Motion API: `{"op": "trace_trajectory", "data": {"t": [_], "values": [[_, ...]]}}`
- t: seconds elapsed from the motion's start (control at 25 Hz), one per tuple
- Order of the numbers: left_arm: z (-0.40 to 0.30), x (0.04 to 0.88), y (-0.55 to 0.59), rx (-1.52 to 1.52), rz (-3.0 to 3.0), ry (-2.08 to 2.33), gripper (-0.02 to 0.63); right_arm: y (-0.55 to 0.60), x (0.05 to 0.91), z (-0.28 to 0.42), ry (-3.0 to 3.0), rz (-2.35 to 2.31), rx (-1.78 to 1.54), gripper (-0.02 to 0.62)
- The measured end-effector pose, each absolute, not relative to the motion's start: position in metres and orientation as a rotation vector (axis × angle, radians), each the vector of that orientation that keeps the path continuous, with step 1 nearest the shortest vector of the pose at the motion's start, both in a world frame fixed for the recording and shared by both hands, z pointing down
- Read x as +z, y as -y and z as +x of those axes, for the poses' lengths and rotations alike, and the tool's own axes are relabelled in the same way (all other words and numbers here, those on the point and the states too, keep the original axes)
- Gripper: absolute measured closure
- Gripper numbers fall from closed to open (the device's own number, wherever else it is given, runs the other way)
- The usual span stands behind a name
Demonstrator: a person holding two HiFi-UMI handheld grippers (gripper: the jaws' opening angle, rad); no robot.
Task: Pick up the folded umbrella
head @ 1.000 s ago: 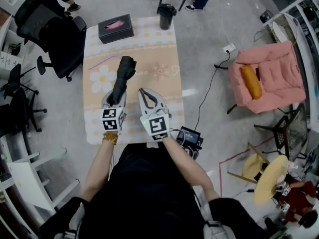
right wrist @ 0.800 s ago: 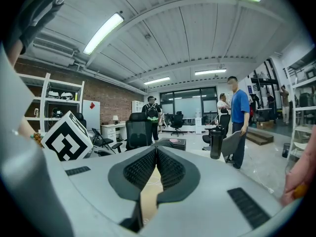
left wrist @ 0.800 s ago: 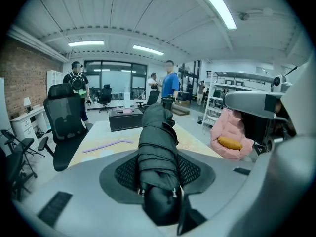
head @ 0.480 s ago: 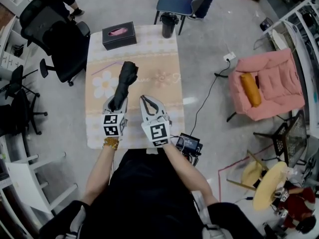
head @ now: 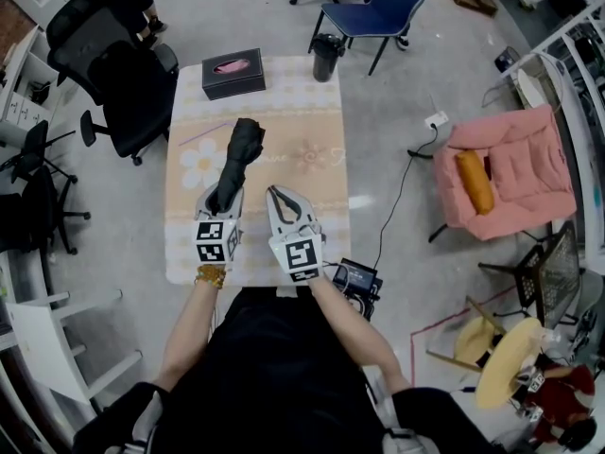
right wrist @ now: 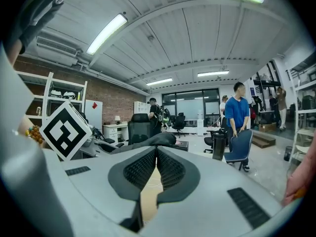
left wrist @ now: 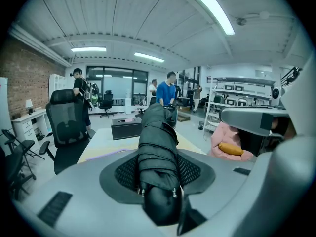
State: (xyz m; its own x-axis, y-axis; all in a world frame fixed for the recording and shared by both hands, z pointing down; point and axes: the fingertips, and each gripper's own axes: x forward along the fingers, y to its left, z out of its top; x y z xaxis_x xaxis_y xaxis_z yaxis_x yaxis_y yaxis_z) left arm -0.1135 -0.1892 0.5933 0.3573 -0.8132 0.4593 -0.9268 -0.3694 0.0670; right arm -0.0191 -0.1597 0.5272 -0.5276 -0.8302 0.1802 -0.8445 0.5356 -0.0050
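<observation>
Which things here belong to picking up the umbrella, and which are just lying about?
Job: black folded fabric umbrella, clamped in the left tongs.
Lying about: black rectangular tissue box, dark cylindrical tumbler, shut, empty right tongs.

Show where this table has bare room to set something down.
Bare: the right half of the table, from the umbrella to the right edge, beyond the right gripper. Crowded: around the left gripper and umbrella, and the tissue box corner.

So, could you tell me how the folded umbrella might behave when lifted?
The folded umbrella is probably fairly stiff: it juts straight from the left tongs. Held at one end, it may pivot downward. Its fabric folds could slip.
</observation>
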Motion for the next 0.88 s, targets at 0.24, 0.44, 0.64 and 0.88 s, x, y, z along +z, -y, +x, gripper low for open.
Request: {"op": "trace_trajectory", "data": {"t": [0.24,0.44,0.64,0.88], "values": [[-0.116,0.574,0.187,0.475,2.333,1.551,0.425,0.158,0.525,-0.023,2.620,1.433,0.115,0.578],[-0.114,0.558,0.185,0.446,2.361,1.568,0.425,0.155,0.524,-0.024,2.624,1.418,0.088,0.578],[-0.115,0.550,0.185,0.425,2.361,1.581,0.425,0.154,0.518,-0.027,2.639,1.409,0.090,0.578],[-0.114,0.538,0.182,0.399,2.370,1.591,0.425,0.155,0.515,-0.025,2.643,1.421,0.076,0.578]]}}
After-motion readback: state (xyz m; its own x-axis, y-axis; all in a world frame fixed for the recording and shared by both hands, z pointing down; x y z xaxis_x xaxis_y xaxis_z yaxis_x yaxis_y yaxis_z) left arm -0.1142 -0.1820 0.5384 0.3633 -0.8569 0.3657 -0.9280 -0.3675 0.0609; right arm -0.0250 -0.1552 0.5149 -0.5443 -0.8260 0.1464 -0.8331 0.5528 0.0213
